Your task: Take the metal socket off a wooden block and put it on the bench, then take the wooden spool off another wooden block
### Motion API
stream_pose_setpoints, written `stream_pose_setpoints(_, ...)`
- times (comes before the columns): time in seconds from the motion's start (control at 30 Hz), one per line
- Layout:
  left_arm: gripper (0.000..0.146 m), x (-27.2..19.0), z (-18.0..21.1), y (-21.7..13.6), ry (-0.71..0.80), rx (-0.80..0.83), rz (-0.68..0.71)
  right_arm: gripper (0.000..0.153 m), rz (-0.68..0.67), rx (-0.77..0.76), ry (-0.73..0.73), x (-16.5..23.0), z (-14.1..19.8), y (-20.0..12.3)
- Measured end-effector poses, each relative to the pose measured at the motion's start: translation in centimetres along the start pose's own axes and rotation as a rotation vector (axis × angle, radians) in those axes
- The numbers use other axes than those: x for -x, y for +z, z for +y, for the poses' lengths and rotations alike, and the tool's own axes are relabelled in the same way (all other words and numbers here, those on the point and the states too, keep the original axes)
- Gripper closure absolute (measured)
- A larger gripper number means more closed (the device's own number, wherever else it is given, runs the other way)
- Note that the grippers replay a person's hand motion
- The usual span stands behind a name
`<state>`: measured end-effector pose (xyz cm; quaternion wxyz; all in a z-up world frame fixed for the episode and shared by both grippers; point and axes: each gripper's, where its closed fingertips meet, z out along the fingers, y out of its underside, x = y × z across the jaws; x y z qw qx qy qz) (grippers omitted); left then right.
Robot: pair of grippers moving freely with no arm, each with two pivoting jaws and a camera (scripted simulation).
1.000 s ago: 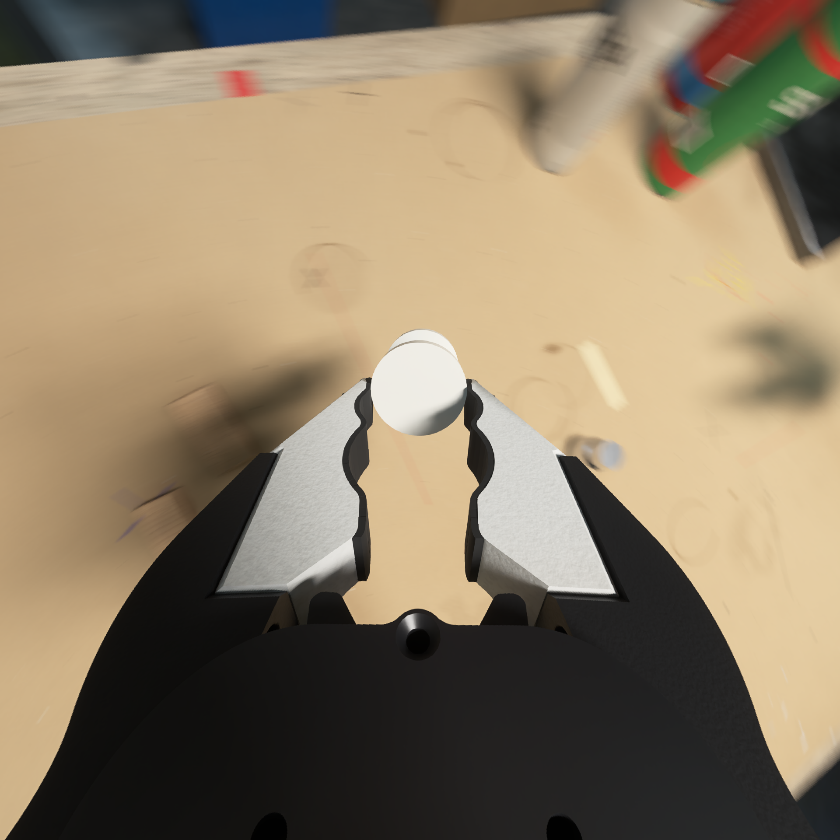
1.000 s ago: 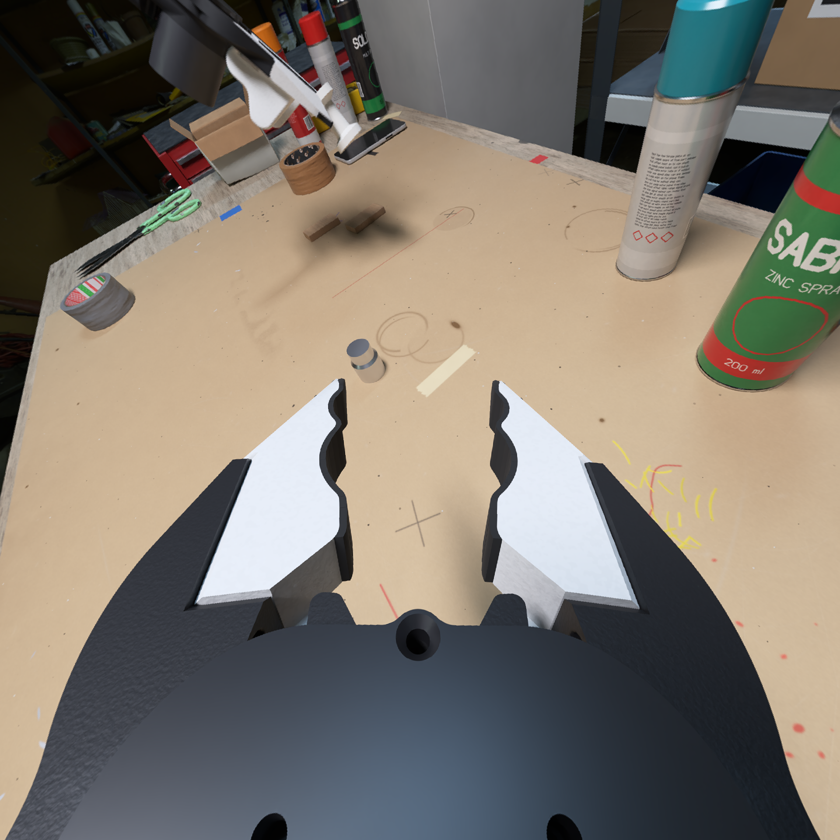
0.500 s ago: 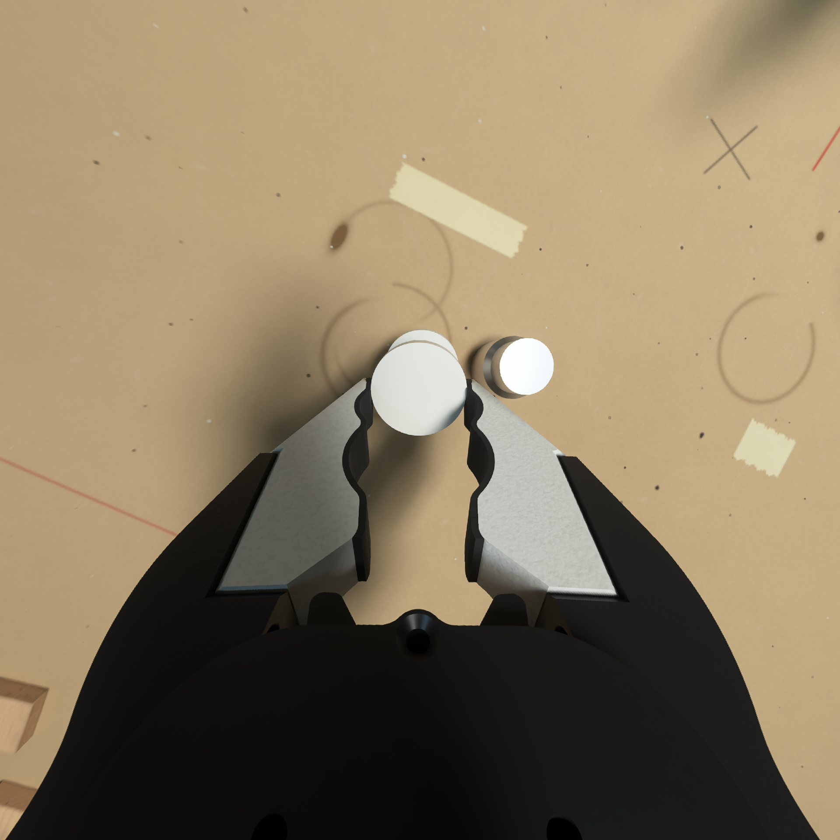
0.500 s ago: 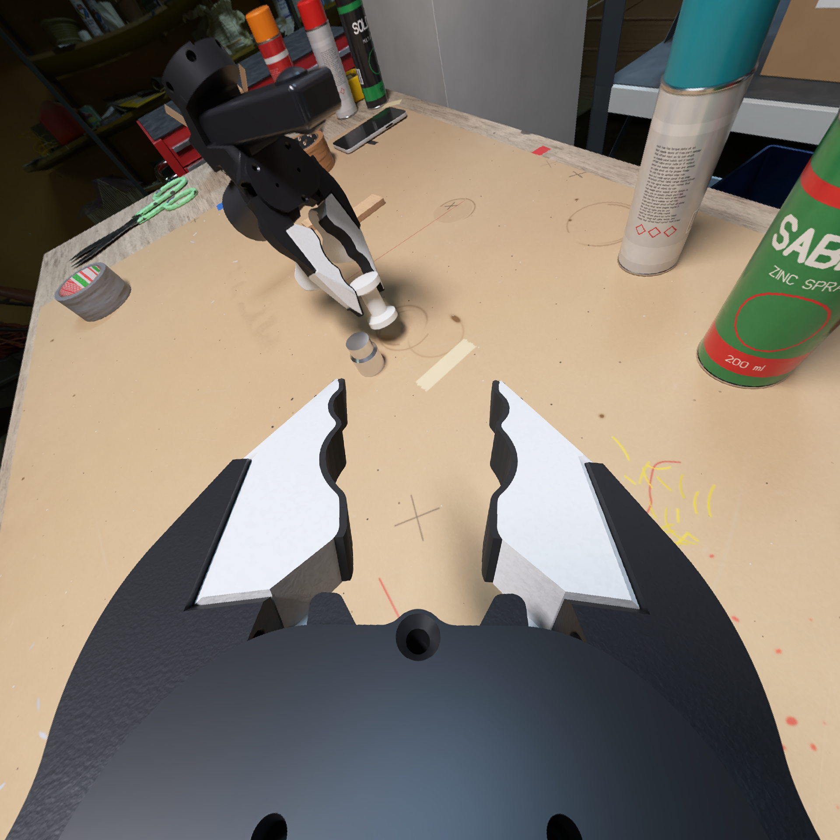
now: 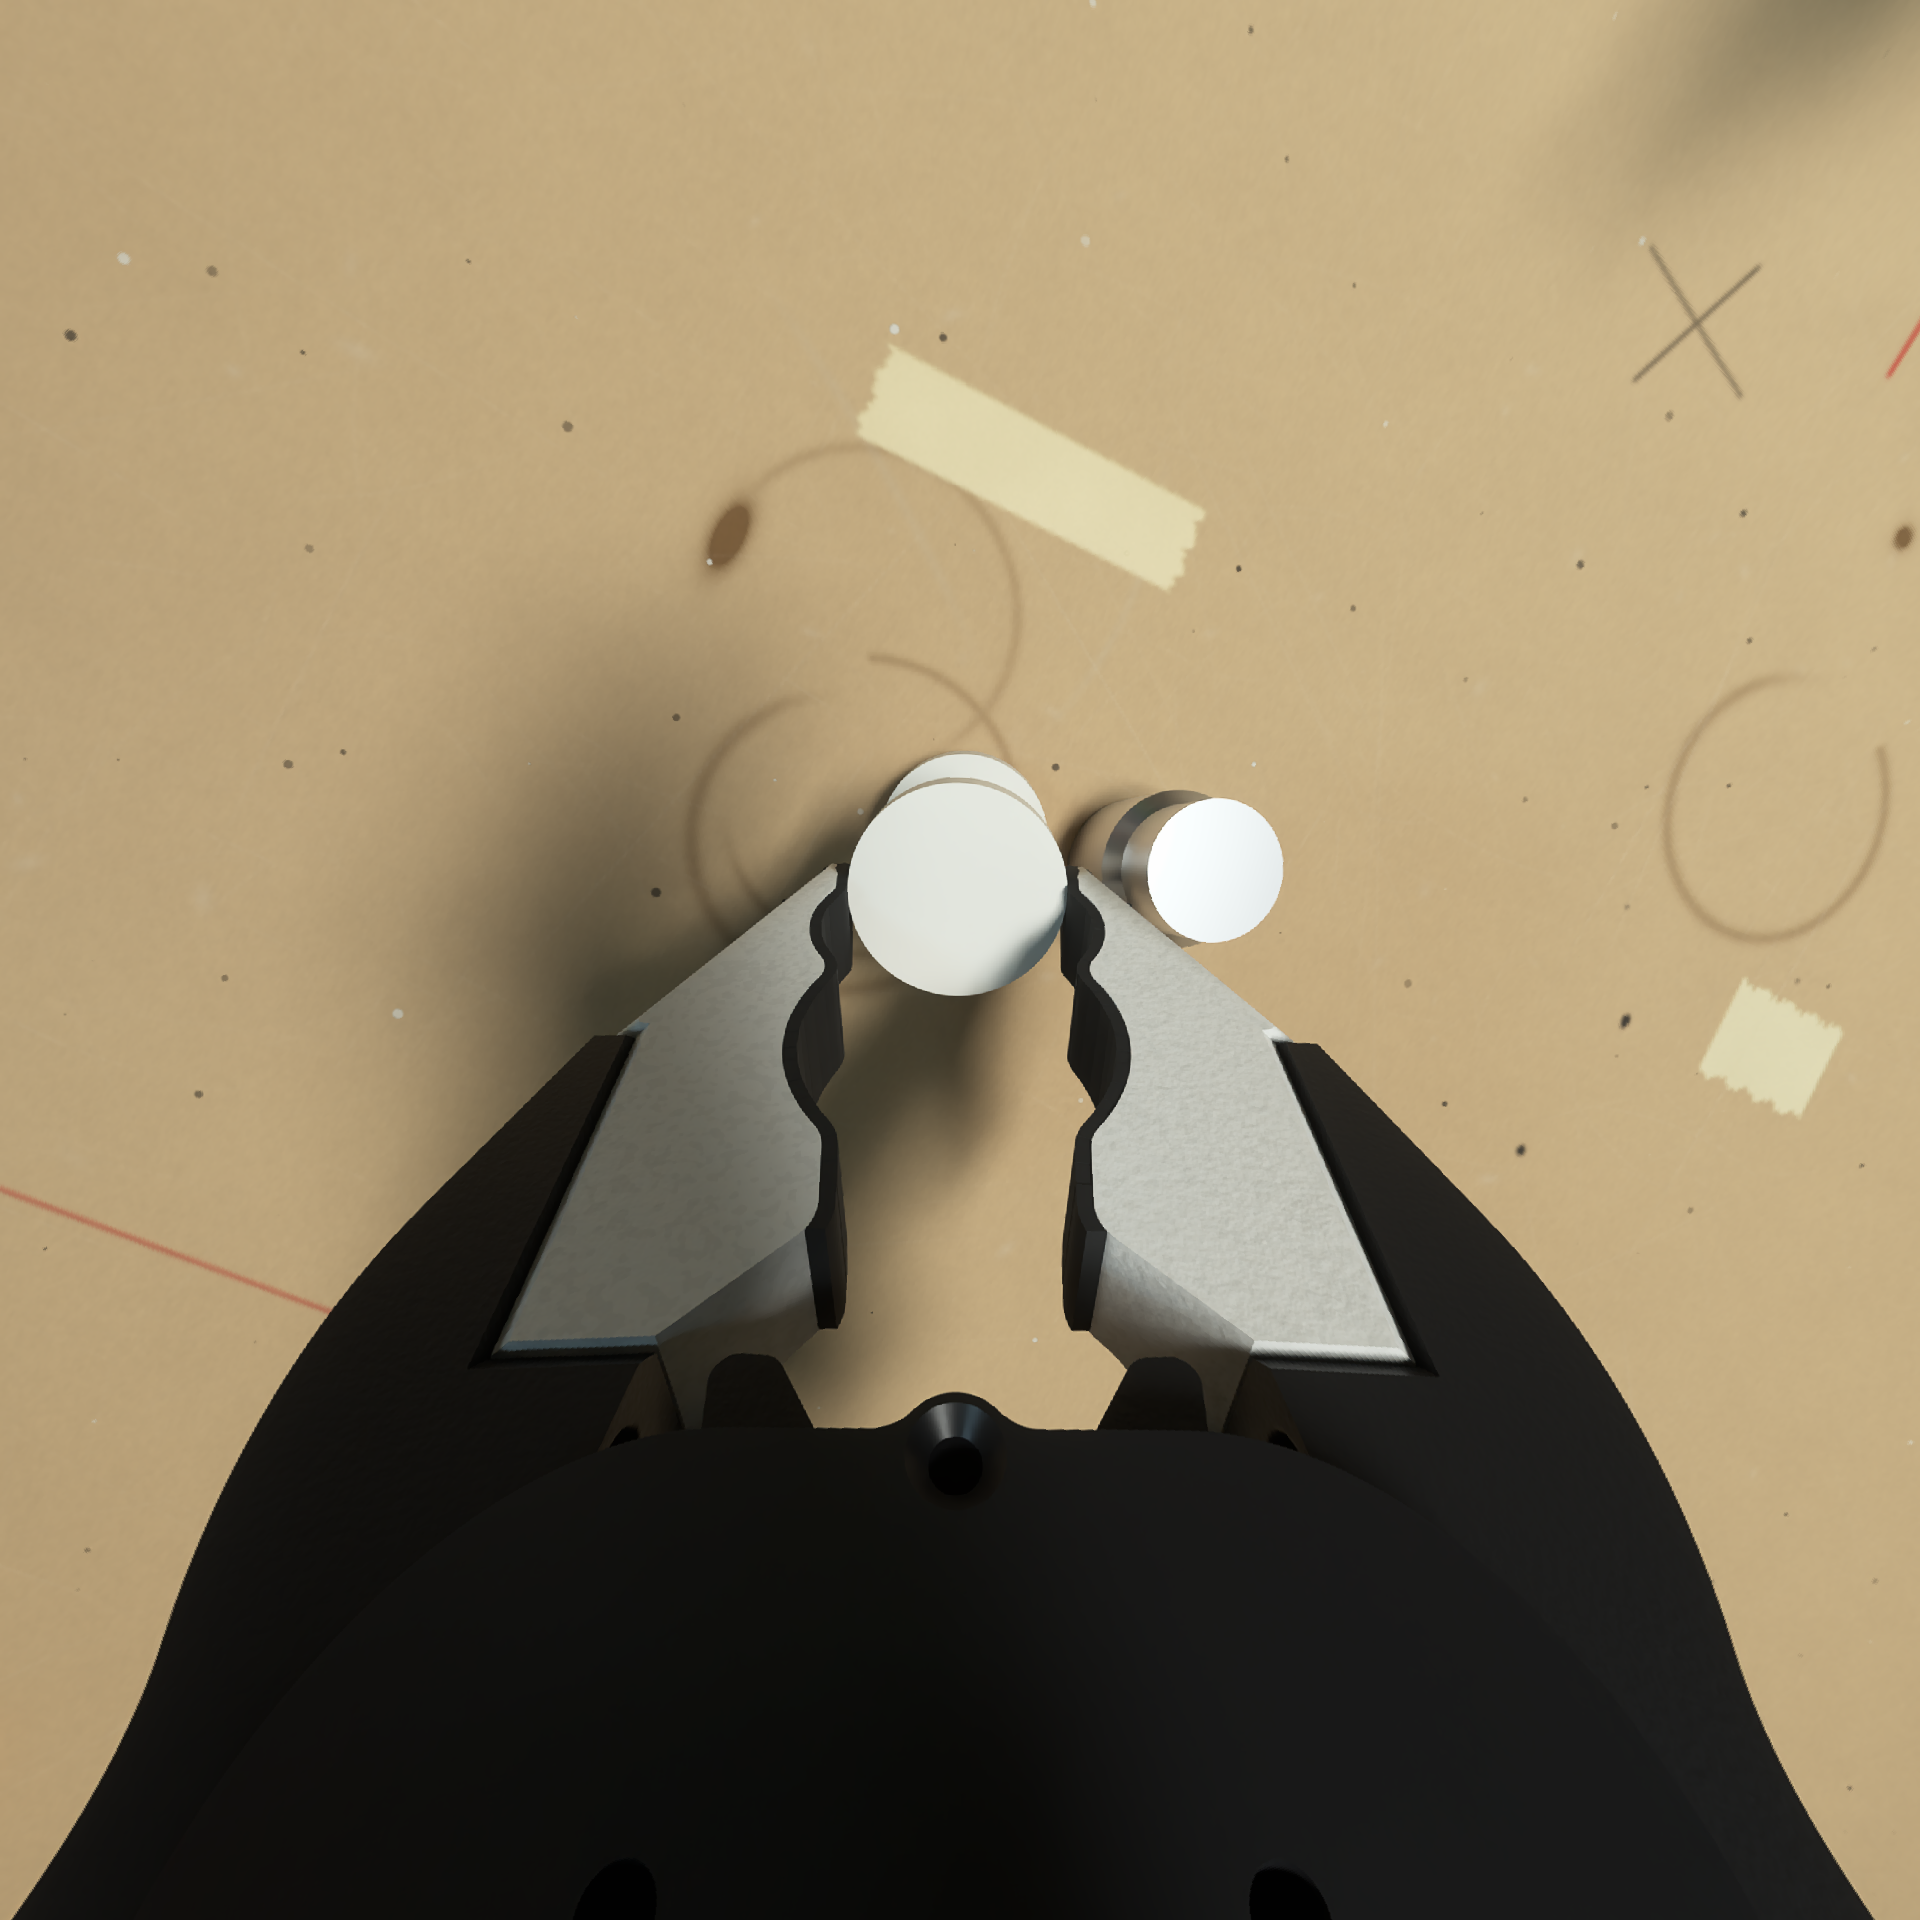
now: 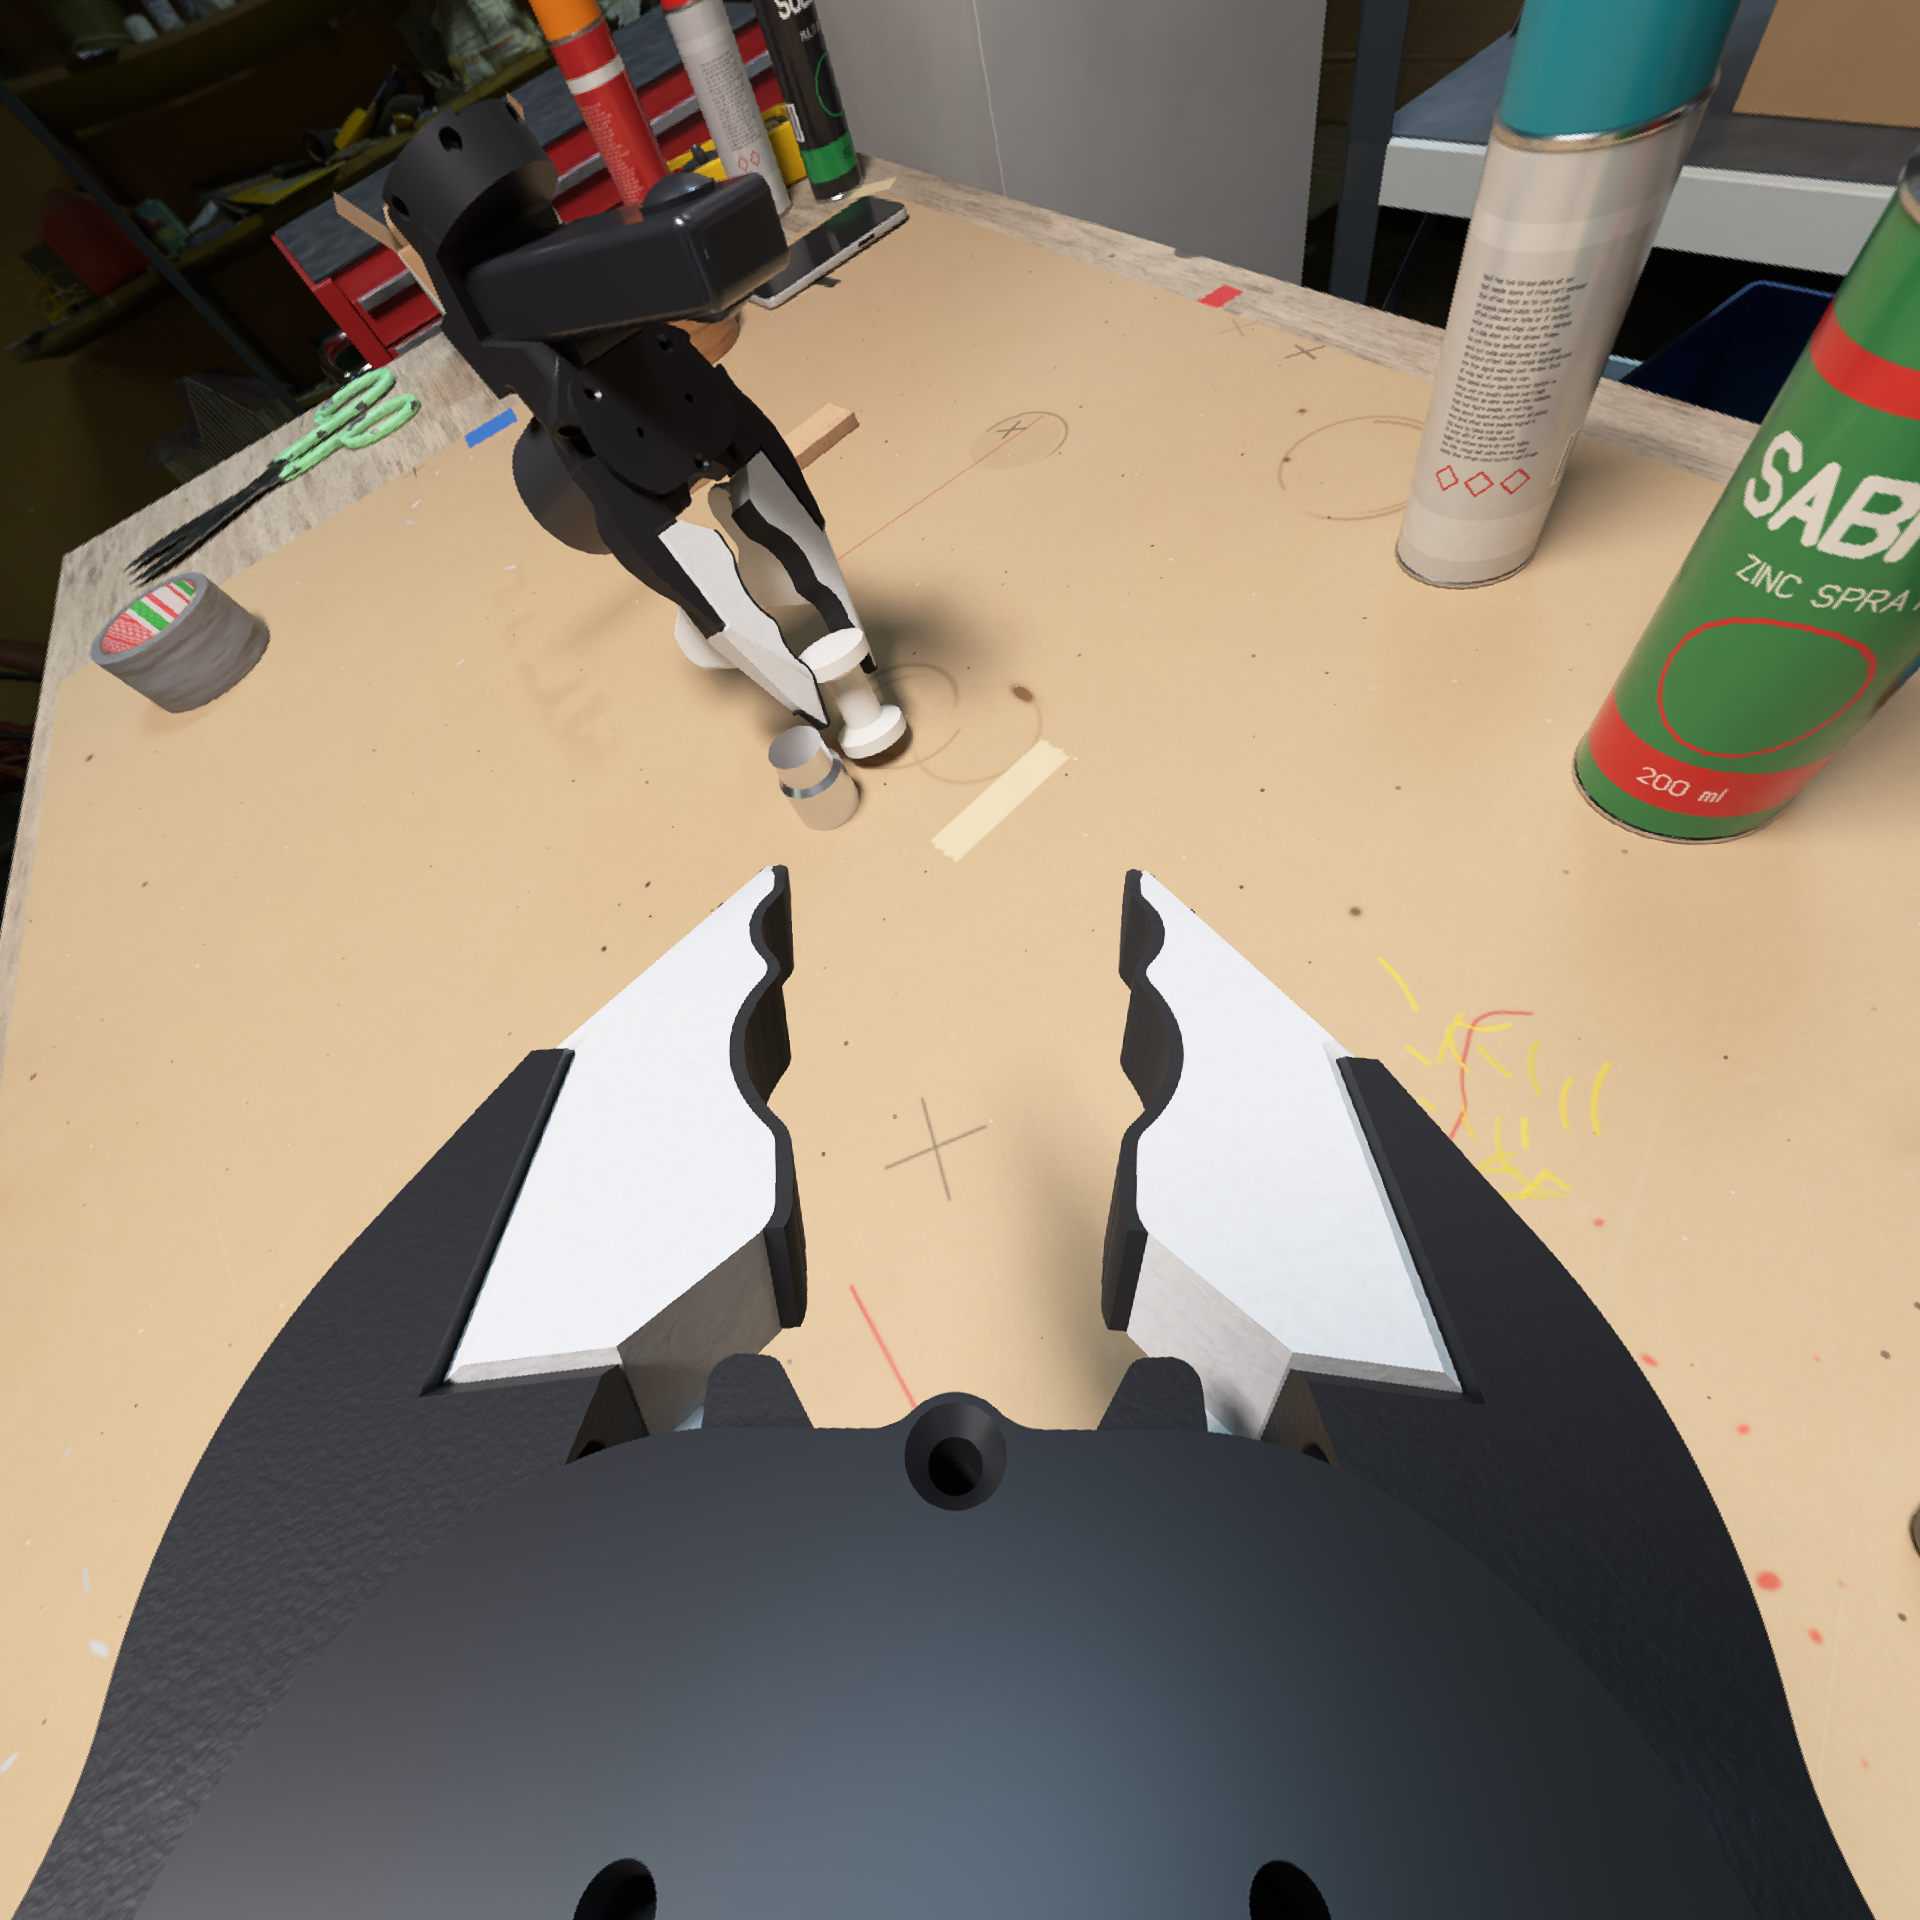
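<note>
The left gripper (image 5: 958, 883) points almost straight down at the bench (image 5: 416, 416), its jaws closed on the wooden spool (image 5: 956, 894), a pale, white-looking piece gripped at the fingertips by its narrow waist. From the right wrist view the spool (image 6: 862, 707) stands upright with its lower flange at or just above the bench; I cannot tell whether it touches. The metal socket (image 5: 1195, 868) stands upright on the bench just beside the spool, close to the gripper's right finger. A strip of masking tape (image 5: 1029, 468) lies flat beyond them.

The right gripper (image 6: 956, 894) hangs over bare bench well apart from all this, its jaws spread wide with nothing between them. One wooden block (image 6: 821, 431) shows behind the left gripper (image 6: 831, 691). Off to the side are a roll of tape (image 6: 182, 639), green-handled scissors (image 6: 332, 431), a grey spray can (image 6: 1527, 343) and a green spray can (image 6: 1787, 592).
</note>
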<state>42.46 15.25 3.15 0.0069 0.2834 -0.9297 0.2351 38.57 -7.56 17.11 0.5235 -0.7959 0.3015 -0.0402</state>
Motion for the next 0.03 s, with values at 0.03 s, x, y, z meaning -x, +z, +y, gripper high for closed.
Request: stream_pose_setpoints(0.03,0.106,0.01,-0.08,-0.13,-0.007,-0.009,0.002,0.089,0.001,-0.003,0.003,-0.07,0.01,-0.09)
